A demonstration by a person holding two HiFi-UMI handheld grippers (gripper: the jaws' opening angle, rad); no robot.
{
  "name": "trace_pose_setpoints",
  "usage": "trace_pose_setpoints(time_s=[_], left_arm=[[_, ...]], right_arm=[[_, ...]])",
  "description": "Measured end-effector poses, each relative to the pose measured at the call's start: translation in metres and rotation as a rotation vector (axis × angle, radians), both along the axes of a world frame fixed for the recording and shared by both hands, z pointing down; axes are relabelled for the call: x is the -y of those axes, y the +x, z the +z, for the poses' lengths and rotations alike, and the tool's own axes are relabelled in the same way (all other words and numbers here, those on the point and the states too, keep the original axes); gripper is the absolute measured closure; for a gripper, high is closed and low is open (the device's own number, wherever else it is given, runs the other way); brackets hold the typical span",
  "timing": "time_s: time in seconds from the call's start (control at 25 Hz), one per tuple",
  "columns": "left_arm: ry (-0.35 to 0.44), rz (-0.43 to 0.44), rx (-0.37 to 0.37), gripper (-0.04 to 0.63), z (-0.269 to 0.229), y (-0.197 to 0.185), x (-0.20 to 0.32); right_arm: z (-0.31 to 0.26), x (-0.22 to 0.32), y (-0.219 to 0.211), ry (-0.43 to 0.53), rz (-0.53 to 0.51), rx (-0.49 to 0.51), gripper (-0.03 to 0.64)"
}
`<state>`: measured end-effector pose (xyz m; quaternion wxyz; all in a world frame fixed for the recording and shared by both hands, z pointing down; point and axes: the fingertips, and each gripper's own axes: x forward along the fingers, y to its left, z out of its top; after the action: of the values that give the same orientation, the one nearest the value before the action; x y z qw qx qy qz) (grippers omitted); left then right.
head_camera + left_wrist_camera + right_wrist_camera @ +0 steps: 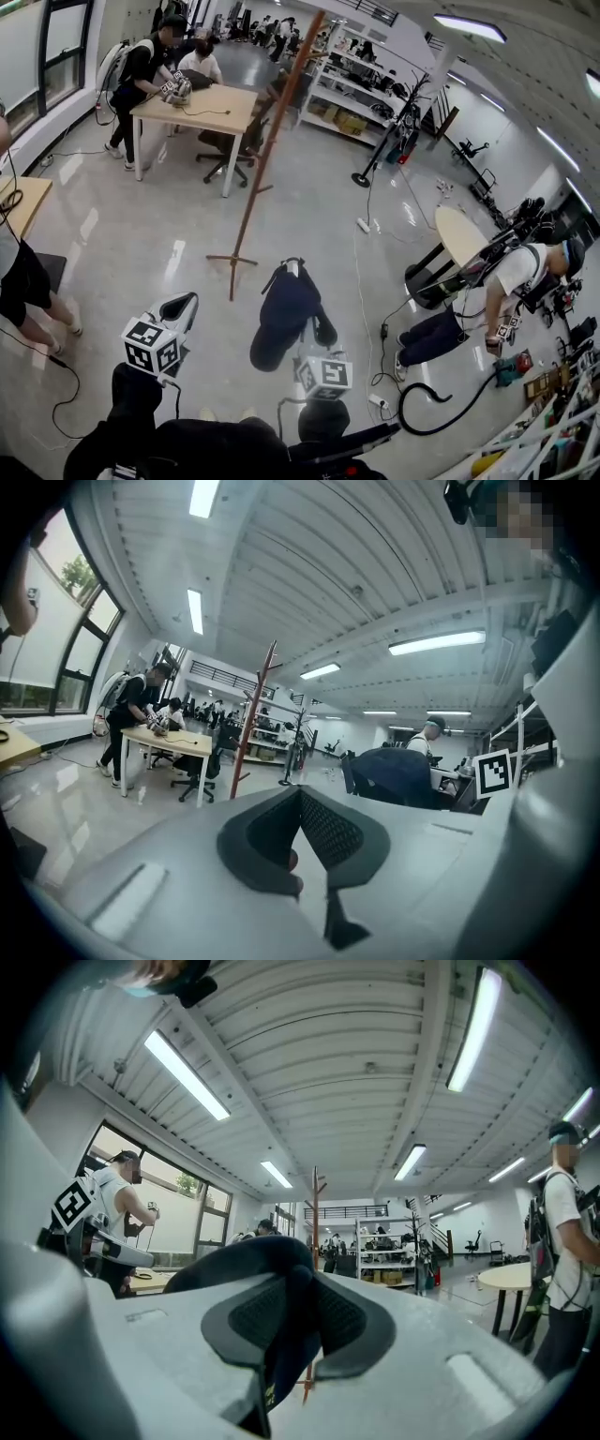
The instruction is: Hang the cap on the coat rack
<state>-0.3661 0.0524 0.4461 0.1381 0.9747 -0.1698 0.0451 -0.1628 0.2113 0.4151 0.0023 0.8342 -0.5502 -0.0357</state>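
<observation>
Pinching the navy cap [286,305] by its fabric, the right gripper [298,1283] holds it just ahead of itself. Dead ahead and well apart stands the wooden coat rack [272,141], its pole upright. Beside it, the left gripper [300,799] hangs empty, jaws pressed together.

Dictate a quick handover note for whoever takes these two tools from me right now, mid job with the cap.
Left tool: jaws together, nothing in them.
Right tool: shut on the dark cap, pinching its fabric.
Coat rack: stands on the floor ahead, well apart from the cap.
Done: cap is in hand.
Left: carry it to the rack, hook it on a peg, let go.
</observation>
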Motion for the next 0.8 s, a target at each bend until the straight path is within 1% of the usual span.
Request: trace_pose_setpoints(time_s=[0.08,0.16,0.32,0.48,0.6,0.8], left_arm=[[0.001,0.014,0.001,0.595,0.001,0.01,0.0],[-0.001,0.029,0.006,0.595,0.0,0.023,-0.001],[-0.005,0.05,0.016,0.595,-0.012,0.062,-0.006],[-0.005,0.061,0.021,0.595,-0.003,0.092,0.009],[0.001,0.065,0.026,0.595,-0.002,0.122,0.018],[-0.004,0.053,0.025,0.595,-0.003,0.173,0.021]], right_arm=[[0.001,-0.003,0.009,0.003,0.018,-0.007,0.538],[0.002,-0.008,0.021,-0.003,0.039,0.011,0.538],[-0.004,-0.021,0.059,-0.005,0.068,0.037,0.538],[0.005,-0.011,0.089,-0.004,0.085,0.033,0.538],[-0.001,-0.001,0.116,-0.002,0.083,0.012,0.539],[0.002,0.011,0.165,-0.009,0.042,0.018,0.539]])
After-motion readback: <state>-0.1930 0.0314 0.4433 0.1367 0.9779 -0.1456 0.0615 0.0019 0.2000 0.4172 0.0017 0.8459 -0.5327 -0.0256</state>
